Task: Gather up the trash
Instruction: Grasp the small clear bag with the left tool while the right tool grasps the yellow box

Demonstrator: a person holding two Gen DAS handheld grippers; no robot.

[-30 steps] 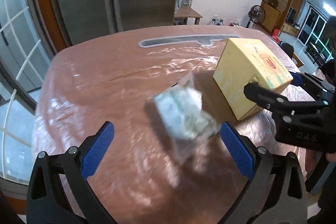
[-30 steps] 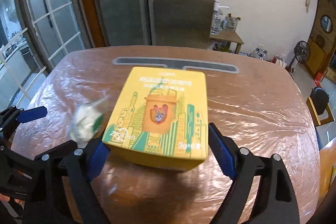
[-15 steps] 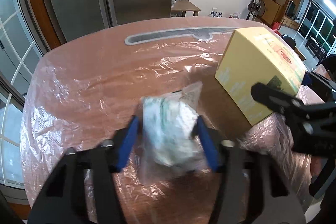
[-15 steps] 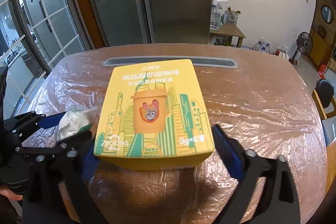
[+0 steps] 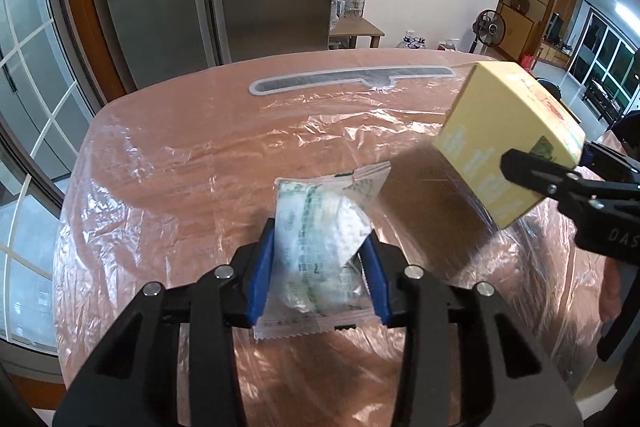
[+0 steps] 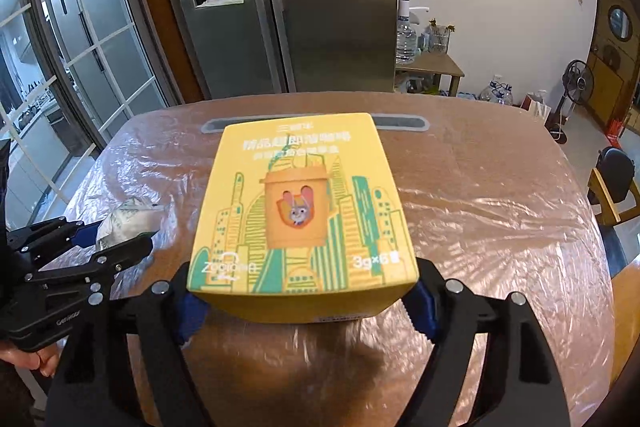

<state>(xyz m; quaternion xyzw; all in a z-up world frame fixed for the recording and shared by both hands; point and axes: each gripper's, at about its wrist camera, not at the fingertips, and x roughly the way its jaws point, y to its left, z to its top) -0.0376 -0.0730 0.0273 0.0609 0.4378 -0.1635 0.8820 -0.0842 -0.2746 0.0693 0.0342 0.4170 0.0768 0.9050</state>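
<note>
Plastic-covered table lay bare: left gripper had clamped the packet, right gripper squeezed the lifted box.

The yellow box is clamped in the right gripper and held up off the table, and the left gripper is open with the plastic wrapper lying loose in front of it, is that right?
Not quite. The left gripper is not open: the left wrist view shows its blue pads shut on the plastic wrapper. The rest holds: the right gripper clamps the yellow box, raised off the table.
</note>
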